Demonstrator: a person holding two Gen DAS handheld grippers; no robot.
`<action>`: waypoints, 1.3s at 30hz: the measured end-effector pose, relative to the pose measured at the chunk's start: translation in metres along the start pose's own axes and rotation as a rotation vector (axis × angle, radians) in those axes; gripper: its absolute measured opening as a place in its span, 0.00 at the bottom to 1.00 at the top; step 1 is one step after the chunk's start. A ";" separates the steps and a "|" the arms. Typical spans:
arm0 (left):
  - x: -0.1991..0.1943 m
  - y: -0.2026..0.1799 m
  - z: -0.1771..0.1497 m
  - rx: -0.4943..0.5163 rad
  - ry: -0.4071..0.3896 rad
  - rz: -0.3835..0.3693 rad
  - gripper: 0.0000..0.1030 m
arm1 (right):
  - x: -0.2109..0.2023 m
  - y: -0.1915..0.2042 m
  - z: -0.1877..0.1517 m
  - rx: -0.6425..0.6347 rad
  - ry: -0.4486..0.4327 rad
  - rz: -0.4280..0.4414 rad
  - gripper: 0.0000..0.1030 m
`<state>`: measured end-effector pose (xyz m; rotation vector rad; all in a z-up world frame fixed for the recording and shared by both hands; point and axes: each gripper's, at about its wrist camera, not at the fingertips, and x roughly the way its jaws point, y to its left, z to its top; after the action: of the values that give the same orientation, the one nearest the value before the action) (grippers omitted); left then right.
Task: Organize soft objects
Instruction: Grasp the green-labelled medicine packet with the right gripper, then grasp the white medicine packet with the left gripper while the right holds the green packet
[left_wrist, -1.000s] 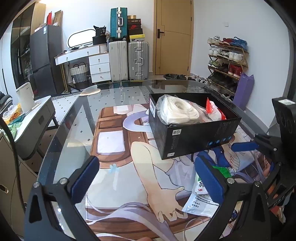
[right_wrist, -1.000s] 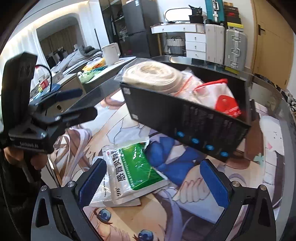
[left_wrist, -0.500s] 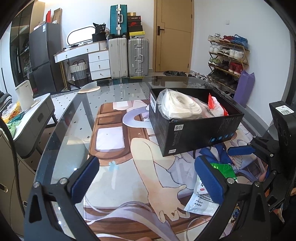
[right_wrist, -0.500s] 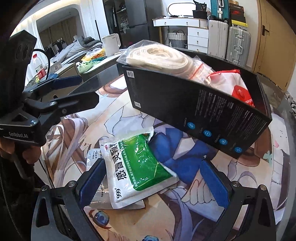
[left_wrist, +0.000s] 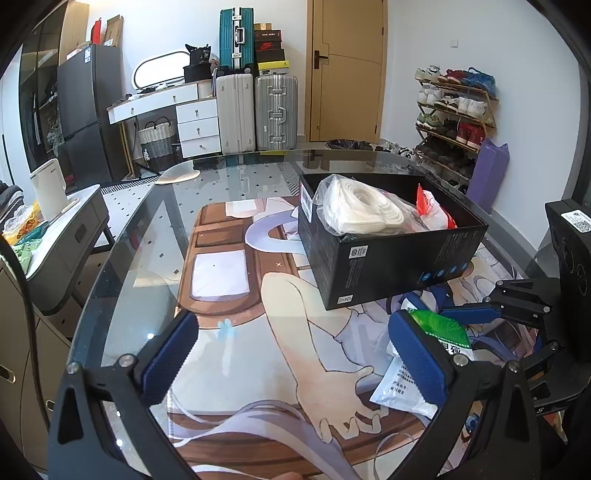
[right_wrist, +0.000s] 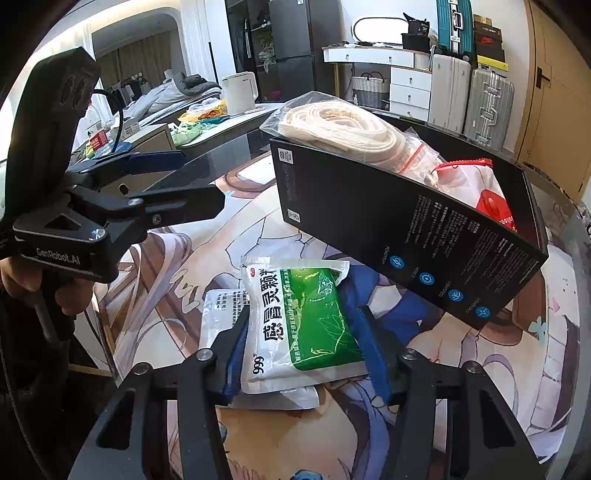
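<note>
A green and white packet (right_wrist: 306, 314) lies on the printed mat in front of a black box (right_wrist: 406, 229), on top of a second white packet (right_wrist: 221, 306). My right gripper (right_wrist: 304, 350) is closing on the green packet, its blue pads touching both long edges. In the left wrist view the same packet (left_wrist: 439, 325) shows beside that right gripper (left_wrist: 454, 321). The box (left_wrist: 388, 266) holds a clear bag of coiled white cord (left_wrist: 362, 210) and a red and white bag (left_wrist: 432, 214). My left gripper (left_wrist: 295, 354) hovers open over the mat with nothing in it.
The mat covers a round glass table (left_wrist: 122, 280). A side table with a white kettle (right_wrist: 240, 92) stands to the left. Suitcases (left_wrist: 255, 107), drawers and a shoe rack (left_wrist: 454, 107) line the far wall. A person's hand (right_wrist: 22, 280) holds the left gripper's handle.
The right gripper's wide jaws have come together onto the green and white packet after edging down and closer to it. The left gripper has stayed put and open.
</note>
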<state>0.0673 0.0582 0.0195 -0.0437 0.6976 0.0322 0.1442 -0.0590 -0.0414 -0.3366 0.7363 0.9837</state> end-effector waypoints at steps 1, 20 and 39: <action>0.000 0.000 0.000 0.001 0.000 -0.001 1.00 | -0.001 -0.001 -0.001 -0.003 0.000 0.002 0.51; -0.012 -0.004 0.005 -0.004 0.014 -0.110 1.00 | -0.059 -0.014 0.004 0.019 -0.125 -0.023 0.49; -0.006 -0.086 -0.025 0.286 0.140 -0.247 1.00 | -0.105 -0.034 0.003 0.055 -0.186 -0.073 0.49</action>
<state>0.0503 -0.0290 0.0068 0.1435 0.8264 -0.3101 0.1387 -0.1415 0.0322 -0.2187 0.5770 0.9107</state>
